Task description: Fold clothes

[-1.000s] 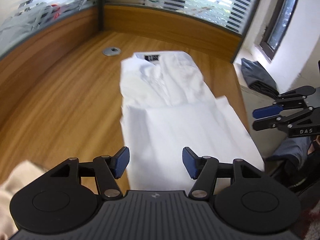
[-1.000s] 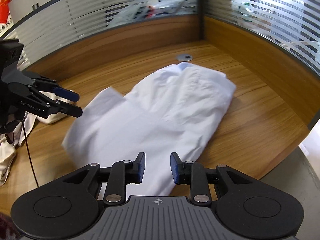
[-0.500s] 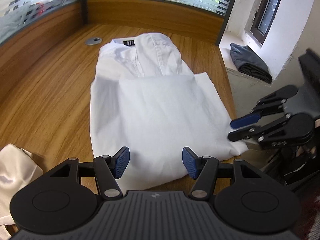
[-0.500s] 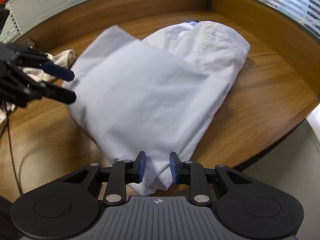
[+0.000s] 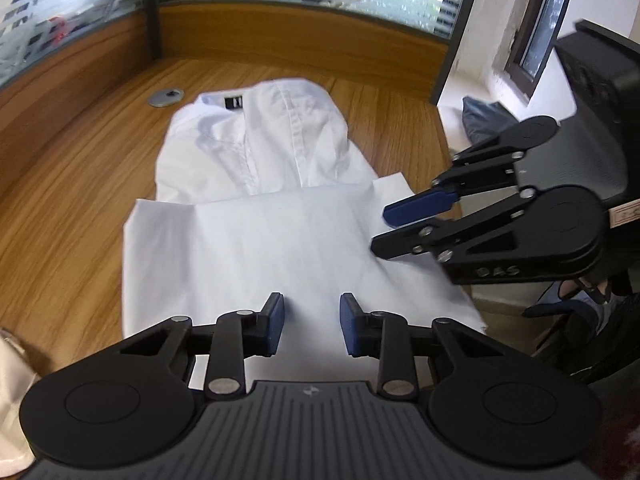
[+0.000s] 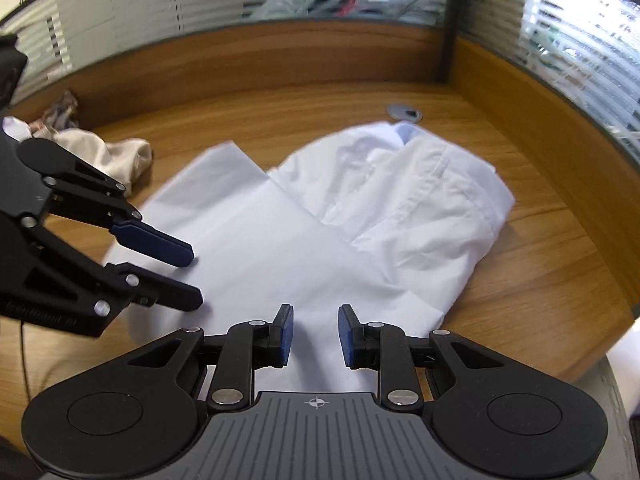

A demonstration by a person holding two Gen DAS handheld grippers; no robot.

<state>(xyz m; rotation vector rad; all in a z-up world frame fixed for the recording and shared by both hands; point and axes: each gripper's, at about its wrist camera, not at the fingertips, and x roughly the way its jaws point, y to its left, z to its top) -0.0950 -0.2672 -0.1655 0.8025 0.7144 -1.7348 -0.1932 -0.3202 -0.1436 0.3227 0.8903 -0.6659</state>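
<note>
Both my grippers have come lower over the white shirt (image 5: pixel 256 240) on the wooden desk (image 5: pixel 72 200). Left gripper (image 5: pixel 311 326) is closing with nothing gripped; right gripper (image 6: pixel 314 334) stays narrow, fabric between its fingers, not pinched.

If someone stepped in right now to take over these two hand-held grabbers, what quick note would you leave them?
Left gripper: jaws closing over the near edge of the white shirt; pads not pressing cloth yet.
Right gripper: jaws apart over the same near edge, nothing pinched.
The shirt lies on the wooden desk, collar at the far end, lower part already folded up over the middle.
A crumpled beige garment waits at the desk's side.
Done: sides in, one lengthwise fold. Left: probably grip the near edge, make a final fold toward the collar, then do the beige piece.
</note>
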